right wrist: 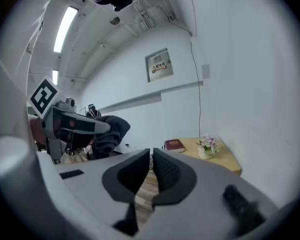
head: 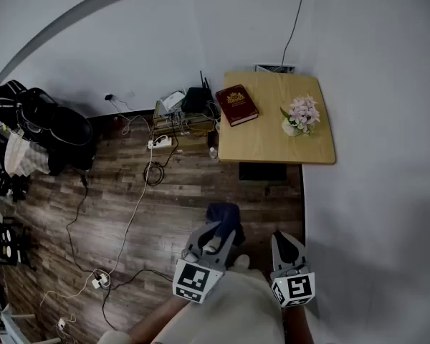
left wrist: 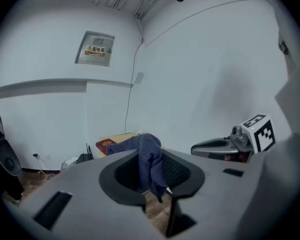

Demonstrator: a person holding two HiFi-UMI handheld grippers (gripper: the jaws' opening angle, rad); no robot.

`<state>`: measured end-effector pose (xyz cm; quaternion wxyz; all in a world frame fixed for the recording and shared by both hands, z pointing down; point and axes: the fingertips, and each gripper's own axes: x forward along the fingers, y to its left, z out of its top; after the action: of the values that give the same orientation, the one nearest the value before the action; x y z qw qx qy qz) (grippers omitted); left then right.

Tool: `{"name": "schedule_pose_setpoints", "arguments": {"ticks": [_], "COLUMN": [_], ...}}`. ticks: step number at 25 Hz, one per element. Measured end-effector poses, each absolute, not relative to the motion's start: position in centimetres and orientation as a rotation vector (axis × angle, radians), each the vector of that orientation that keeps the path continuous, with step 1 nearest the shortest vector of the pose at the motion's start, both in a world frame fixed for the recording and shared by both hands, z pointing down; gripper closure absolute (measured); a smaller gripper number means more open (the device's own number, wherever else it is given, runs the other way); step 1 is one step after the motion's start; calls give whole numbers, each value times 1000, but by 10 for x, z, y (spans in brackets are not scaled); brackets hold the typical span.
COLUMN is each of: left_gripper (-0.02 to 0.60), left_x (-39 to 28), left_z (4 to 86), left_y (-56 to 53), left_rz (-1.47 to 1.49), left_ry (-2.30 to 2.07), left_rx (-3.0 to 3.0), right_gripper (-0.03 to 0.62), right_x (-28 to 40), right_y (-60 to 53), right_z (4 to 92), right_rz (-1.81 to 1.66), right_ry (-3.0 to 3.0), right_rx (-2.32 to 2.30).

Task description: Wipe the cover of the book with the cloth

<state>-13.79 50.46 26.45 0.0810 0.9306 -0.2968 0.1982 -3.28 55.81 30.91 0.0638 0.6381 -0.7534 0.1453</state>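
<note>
A dark red book (head: 236,104) lies on the left part of a small wooden table (head: 272,138) against the wall, far ahead of both grippers. My left gripper (head: 221,228) is shut on a dark blue cloth (head: 222,216), which hangs between its jaws (left wrist: 150,164). The book (left wrist: 105,146) shows small beyond the cloth in the left gripper view. My right gripper (head: 285,244) is shut with nothing between its jaws (right wrist: 151,171), and the book (right wrist: 174,145) sits in the distance past it. Both grippers hang over the wooden floor.
A pot of pink flowers (head: 302,115) stands on the table's right part. Left of the table lie a power strip (head: 160,142), boxes and loose cables (head: 132,213) across the floor. Dark bags (head: 50,124) sit at the far left. White walls (head: 373,192) bound the right side.
</note>
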Motion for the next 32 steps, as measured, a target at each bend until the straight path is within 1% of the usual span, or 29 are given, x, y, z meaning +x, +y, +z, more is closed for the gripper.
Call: {"name": "schedule_pose_setpoints", "arguments": {"ticks": [4, 9, 15, 19, 22, 26, 32], "left_gripper": [478, 478, 478, 479, 477, 479, 477], "left_x": [-138, -142, -129, -135, -128, -121, -104], "left_z": [273, 288, 279, 294, 297, 302, 326], "left_y": [501, 506, 515, 506, 495, 482, 425], "left_rz": [596, 581, 534, 573, 560, 535, 503], "left_ry": [-943, -947, -942, -942, -939, -922, -898], "left_rx": [2751, 2702, 2686, 2638, 2623, 2627, 2565], "right_gripper": [554, 554, 553, 553, 553, 553, 553], "right_x": [-26, -40, -21, -7, 8, 9, 18], "right_y": [545, 545, 556, 556, 552, 545, 491], "right_z": [312, 305, 305, 317, 321, 333, 329], "right_rz": [345, 260, 367, 408, 433, 475, 429], "right_ry": [-2316, -2346, -2312, -2256, -2218, -2203, -2193], "right_rx": [1856, 1796, 1851, 1896, 1934, 1934, 1887]}}
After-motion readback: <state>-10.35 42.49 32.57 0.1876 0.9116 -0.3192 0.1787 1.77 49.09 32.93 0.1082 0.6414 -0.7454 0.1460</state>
